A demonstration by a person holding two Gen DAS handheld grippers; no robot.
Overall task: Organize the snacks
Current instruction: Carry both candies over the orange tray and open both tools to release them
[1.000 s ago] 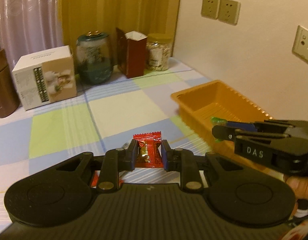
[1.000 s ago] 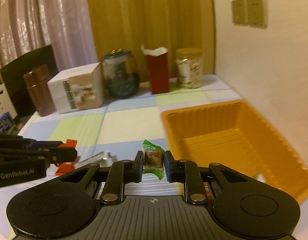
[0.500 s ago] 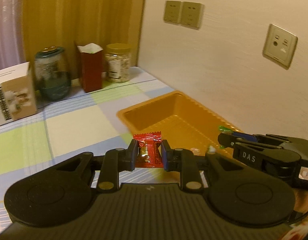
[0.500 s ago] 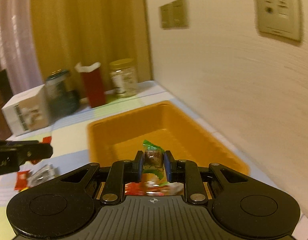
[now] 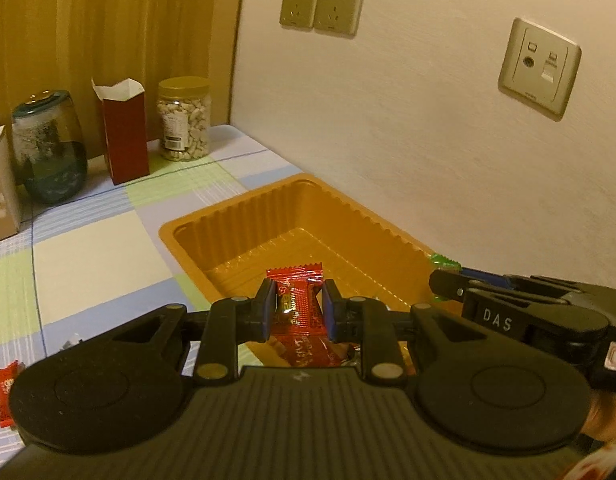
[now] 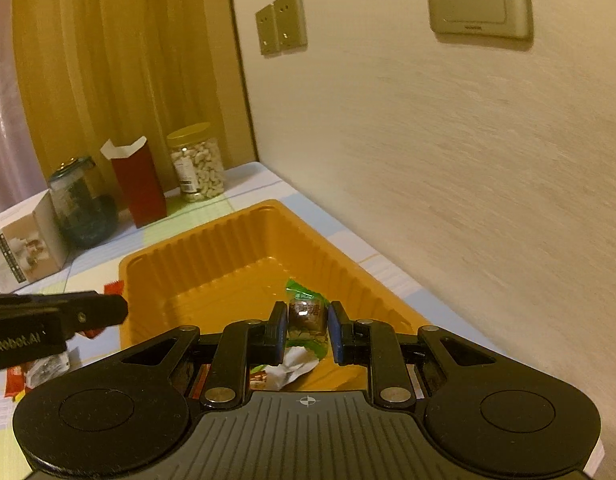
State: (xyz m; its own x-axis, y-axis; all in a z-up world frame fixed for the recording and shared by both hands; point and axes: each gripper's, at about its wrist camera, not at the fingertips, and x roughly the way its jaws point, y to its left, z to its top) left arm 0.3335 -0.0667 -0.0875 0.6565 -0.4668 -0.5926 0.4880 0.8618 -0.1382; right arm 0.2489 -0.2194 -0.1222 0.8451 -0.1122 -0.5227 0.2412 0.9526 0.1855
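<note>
My left tool [image 5: 297,309] is closed on a red candy [image 5: 298,300], and I hold it over the near end of the orange tray [image 5: 244,216]. My right tool [image 6: 307,320] is closed on a candy with green wrapper [image 6: 306,312], also over the tray, a little nearer to the wall. Each candy sits upright between the blue pads [image 5: 268,307].

The tray lies on the checked counter [image 5: 100,248], close beside the wall. Its far part is bare. At the near end, below my tools, some wrapped snacks already lie in it: a red packet [image 5: 308,350] and a white wrapper [image 6: 296,366]. How many are there I cannot tell, the tools hide them.

On the counter left of the tray, some loose snacks [image 6: 40,368] are not sorted yet; one red candy [image 5: 4,384] lies at the left edge of the left view.

At the back of the counter, in front of the curtain, stand a jar of nuts [image 5: 184,120], an open red carton [image 5: 124,132], a dark glass jar [image 5: 48,148] and a white box [image 6: 24,248]. They are well apart from the tray and nothing stands between my tools and it. On the wall are sockets [image 5: 322,8].
</note>
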